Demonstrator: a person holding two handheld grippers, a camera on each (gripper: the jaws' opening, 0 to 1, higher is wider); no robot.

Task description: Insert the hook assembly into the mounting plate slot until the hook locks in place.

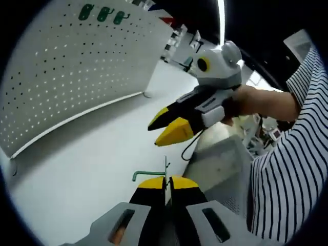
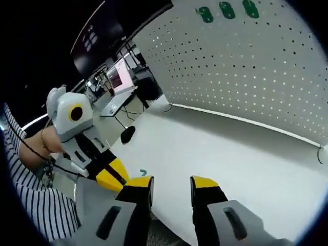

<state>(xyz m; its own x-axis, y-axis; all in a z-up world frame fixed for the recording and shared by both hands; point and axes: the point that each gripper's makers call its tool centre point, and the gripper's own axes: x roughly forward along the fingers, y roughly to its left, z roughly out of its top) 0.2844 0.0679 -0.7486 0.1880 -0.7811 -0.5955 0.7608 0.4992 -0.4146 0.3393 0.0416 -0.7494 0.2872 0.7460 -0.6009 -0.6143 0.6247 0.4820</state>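
left gripper [image 1: 168, 180] pinching green hook [image 1: 148, 175], right gripper [image 2: 171, 182] spread

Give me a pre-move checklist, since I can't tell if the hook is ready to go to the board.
1. Green hook gripped by left gripper: ok, jaws shut on it.
2. Right gripper free: ok, jaws open, nothing between them.
3. Pegboard in sight: ok, standing on the white table.
4. Hook near pegboard: not ok, well apart.
5. Other green hooks already hung: ok, three near the top edge.
6. Hook's orientation for insertion: cannot tell.
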